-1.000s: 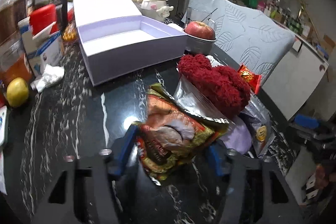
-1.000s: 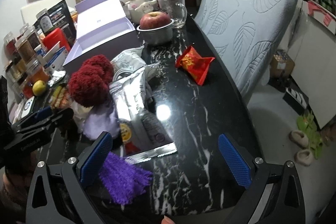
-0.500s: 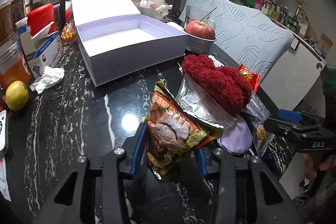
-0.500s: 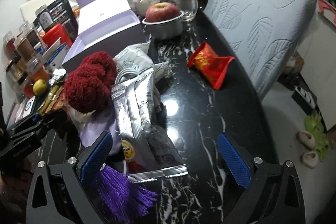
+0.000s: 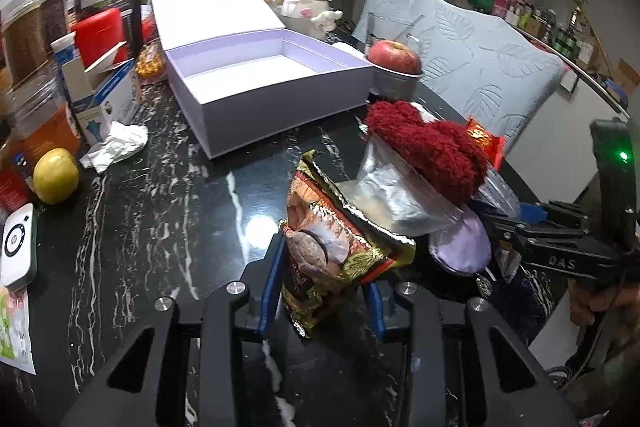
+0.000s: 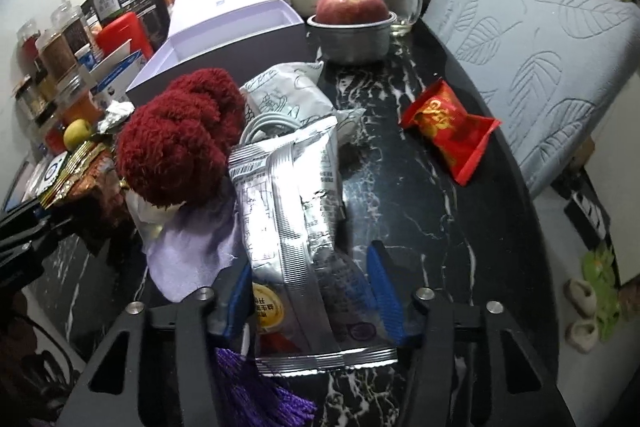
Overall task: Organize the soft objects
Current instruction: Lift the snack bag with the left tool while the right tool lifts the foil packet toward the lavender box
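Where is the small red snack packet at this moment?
In the right wrist view the red snack packet lies alone on the black marble table, right of the silver foil bag and beside the pale leaf-pattern cushion.

The left gripper [image 5: 324, 287] pinches a brown-and-gold snack bag [image 5: 336, 251] between its blue fingers [image 5: 272, 283] above the black marble table [image 5: 160, 211]. Just right of it a silver pouch [image 5: 396, 195] carries a red fuzzy bundle [image 5: 428, 147]. Behind stands an open lavender box [image 5: 280, 107]
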Demonstrator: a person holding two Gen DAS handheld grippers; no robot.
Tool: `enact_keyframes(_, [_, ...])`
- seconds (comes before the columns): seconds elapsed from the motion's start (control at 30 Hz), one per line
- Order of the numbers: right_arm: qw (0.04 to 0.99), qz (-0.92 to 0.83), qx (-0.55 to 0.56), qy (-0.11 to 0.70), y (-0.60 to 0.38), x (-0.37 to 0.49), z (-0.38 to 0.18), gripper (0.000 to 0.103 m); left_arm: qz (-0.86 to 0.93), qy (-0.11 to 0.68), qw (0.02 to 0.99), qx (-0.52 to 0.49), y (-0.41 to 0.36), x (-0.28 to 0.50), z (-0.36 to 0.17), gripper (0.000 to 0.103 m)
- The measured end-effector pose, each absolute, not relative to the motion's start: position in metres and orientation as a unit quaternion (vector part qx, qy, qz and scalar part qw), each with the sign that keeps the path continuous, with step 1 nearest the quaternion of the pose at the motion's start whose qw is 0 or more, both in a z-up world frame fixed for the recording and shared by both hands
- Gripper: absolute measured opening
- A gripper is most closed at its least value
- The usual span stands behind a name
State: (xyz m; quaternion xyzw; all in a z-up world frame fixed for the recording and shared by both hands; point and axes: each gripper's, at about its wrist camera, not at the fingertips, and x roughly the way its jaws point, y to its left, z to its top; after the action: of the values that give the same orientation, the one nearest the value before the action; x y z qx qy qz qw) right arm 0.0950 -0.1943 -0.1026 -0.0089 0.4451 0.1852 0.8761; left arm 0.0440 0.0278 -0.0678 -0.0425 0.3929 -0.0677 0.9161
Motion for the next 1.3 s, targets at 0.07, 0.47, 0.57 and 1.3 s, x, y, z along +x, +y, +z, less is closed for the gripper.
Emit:
enact_keyframes(0.07, [0.877, 0.188, -0.010, 0.442, -0.194, 0.095, -0.103, 0.053, -0.068, 0.389, 0.917, -0.052, 0.030, 0.047, -0.070, 0.037])
enact_keyframes(0.47, [0.882, 0.179, -0.019, 0.436, -0.191, 0.092, -0.104, 0.053, -0.065, 0.414, 0.907, -0.030, 0.018, 0.075, -0.086, 0.055])
enact_keyframes(0.57, [0.881, 0.180, -0.020, 0.436, -0.191, 0.093, -0.104, 0.053, -0.067, 0.405, 0.911, -0.040, 0.021, 0.078, -0.085, 0.055])
enact_keyframes(1.3, [0.898, 0.176, 0.037, 0.401, -0.215, 0.064, -0.085, 0.040, -0.094, 0.369, 0.925, -0.024, 0.007, 0.034, -0.055, 0.040])
